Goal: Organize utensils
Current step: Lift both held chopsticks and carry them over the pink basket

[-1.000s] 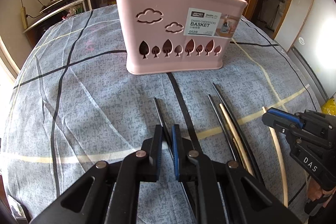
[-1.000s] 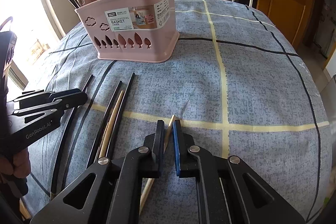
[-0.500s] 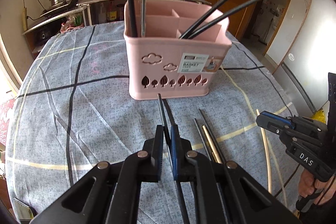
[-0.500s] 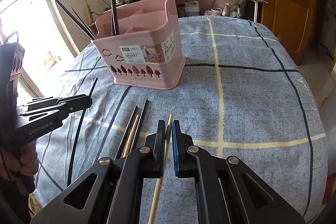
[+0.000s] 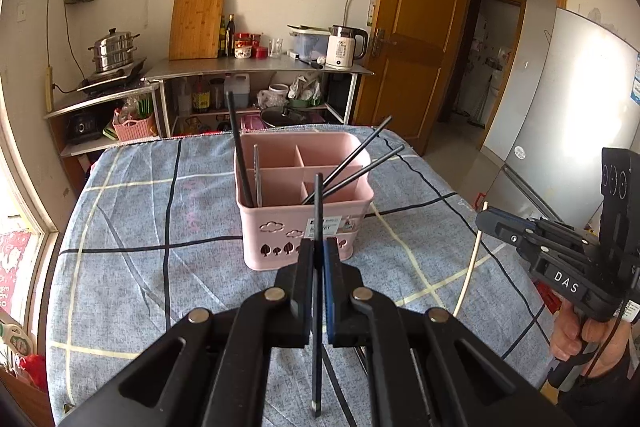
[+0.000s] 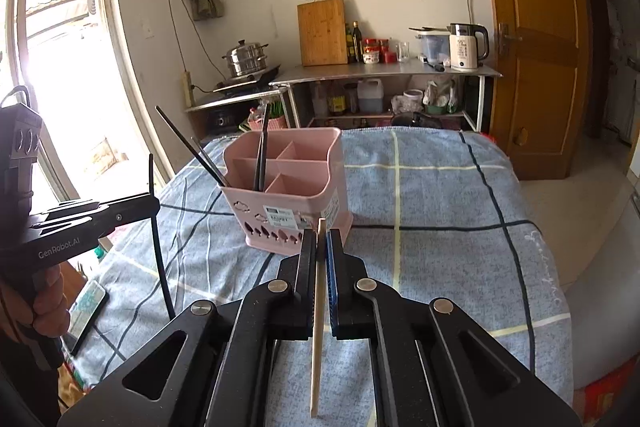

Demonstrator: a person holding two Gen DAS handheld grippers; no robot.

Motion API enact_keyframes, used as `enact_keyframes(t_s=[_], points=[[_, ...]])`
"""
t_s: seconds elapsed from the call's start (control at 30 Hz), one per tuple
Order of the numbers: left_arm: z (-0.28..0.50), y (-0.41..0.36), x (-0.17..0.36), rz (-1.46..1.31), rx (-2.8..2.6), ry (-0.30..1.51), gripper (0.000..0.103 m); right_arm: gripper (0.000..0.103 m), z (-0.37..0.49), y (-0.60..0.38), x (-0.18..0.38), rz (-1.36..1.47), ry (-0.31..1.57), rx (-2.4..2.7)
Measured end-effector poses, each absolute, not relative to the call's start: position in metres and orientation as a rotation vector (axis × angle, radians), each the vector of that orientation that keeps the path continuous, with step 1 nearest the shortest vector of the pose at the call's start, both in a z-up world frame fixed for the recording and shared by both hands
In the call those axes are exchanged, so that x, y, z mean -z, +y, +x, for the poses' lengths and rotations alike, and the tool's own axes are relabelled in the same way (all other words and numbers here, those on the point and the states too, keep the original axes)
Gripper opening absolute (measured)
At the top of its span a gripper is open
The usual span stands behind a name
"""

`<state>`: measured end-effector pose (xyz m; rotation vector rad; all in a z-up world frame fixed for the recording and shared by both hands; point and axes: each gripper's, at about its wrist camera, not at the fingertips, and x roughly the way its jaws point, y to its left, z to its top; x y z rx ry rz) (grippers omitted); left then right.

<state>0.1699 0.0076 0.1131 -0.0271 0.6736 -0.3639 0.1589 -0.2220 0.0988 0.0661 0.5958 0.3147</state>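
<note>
With the left gripper [image 5: 318, 259] clamped on a black chopstick [image 5: 318, 211] and the right gripper [image 6: 319, 251] on a wooden chopstick [image 6: 318, 307], transfer is under way; next, lower each into the basket [image 5: 280, 215].

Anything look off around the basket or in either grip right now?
Nothing damaged or spilled. The pink basket stands upright, black chopsticks leaning inside. The left gripper pinches a black chopstick, the right gripper a wooden chopstick.

Black left gripper [image 5: 318, 259] and right gripper [image 6: 319, 251]: silver screws, blue-lined fingers [image 5: 330, 267], white lettering.
</note>
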Motion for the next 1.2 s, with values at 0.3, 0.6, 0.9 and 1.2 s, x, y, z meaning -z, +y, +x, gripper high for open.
enact_keyframes(t_s=[0.3, 0.6, 0.9, 1.2], points=[[0.159, 0.012, -0.117, -0.041, 0.374, 0.654, 0.005, 0.005, 0.145, -0.225, -0.106, 0.045, 0.559, -0.315], [0.152, 0.011, -0.129, -0.036, 0.401, 0.644, 0.005, 0.005, 0.138, -0.225, -0.115, 0.027, 0.550, -0.333], [0.165, 0.020, -0.156, -0.055, 0.404, 0.612, 0.005, 0.005, 0.141, -0.215, -0.150, 0.017, 0.470, -0.372], [0.191, 0.029, -0.198, -0.059, 0.399, 0.563, 0.005, 0.005, 0.160, -0.184, -0.190, 0.005, 0.371, -0.454]])
